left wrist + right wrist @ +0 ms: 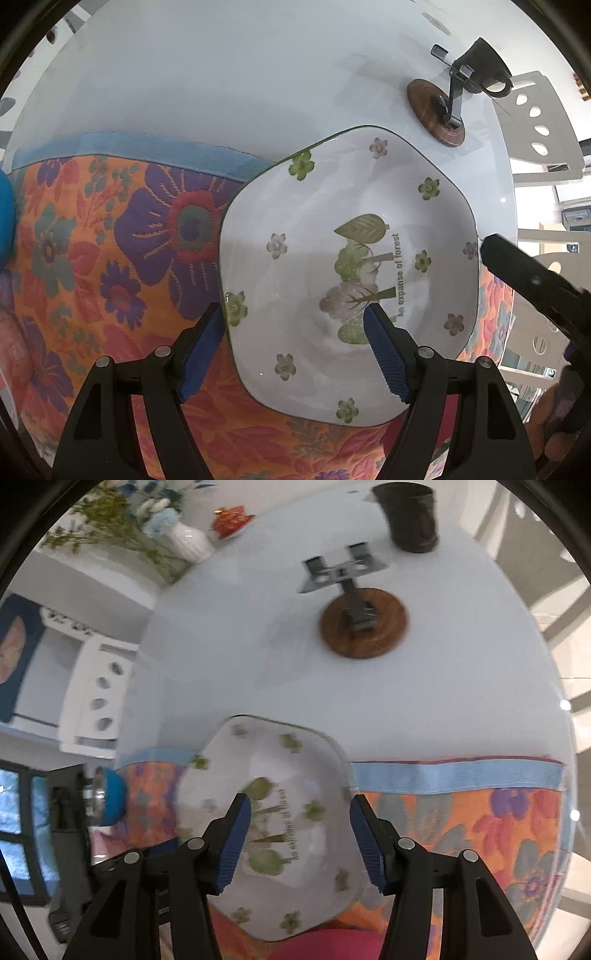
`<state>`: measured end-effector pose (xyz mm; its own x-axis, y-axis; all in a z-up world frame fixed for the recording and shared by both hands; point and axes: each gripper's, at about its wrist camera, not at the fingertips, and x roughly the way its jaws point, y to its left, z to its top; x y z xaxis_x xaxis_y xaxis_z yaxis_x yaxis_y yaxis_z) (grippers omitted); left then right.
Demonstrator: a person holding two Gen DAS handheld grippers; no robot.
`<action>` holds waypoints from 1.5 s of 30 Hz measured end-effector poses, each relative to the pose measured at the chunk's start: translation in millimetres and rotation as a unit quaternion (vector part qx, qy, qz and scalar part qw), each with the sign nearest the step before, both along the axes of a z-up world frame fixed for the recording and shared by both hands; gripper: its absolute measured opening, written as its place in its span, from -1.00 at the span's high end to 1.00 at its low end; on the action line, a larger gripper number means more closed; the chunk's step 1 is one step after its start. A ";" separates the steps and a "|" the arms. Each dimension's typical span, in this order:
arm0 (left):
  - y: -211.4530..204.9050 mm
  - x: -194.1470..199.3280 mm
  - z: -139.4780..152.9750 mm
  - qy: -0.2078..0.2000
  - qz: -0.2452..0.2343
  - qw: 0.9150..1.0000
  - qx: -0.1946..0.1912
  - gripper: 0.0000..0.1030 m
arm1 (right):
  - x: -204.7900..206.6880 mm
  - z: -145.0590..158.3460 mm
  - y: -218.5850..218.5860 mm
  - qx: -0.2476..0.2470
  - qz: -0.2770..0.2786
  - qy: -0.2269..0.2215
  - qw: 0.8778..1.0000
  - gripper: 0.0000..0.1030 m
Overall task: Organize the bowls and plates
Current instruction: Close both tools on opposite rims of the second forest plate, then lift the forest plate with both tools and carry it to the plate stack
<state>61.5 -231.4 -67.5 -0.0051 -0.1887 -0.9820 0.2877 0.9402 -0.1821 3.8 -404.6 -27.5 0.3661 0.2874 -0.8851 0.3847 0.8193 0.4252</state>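
White flowered plate (347,273) is seen lying on the floral placemat (122,258), far edge overhanging onto the white table (240,81). Left gripper (295,350) is spread wide, straddling the plate's near-left rim. Right gripper (301,843) is held agape above the plate, nothing gripped.

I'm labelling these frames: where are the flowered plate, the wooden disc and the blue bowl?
flowered plate (314,266): left wrist view, bare inside surface.
wooden disc (364,642): right wrist view, front of the top face.
blue bowl (114,795): right wrist view, outer wall.
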 end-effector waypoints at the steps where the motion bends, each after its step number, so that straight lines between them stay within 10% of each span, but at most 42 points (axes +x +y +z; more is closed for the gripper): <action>1: -0.2 -3.1 0.2 0.000 0.000 1.000 -0.002 -0.43 | 0.5 -4.8 -1.7 -0.004 -0.003 0.010 1.000 -0.05; 29: 1.7 -1.0 -2.5 -0.039 -0.060 0.997 0.013 -0.41 | 22.8 -40.8 30.9 -0.009 0.108 0.047 0.993 -0.35; 45: 83.7 -16.5 16.4 -0.046 -0.008 0.999 0.010 -0.41 | 20.9 -17.6 104.7 0.012 0.176 0.019 0.984 -0.35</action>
<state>45.1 -147.8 -51.1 0.0831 -0.1687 -0.9822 0.3178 0.9386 -0.1343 24.7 -299.9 -45.1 0.2064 0.4121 -0.8875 0.0941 0.8944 0.4372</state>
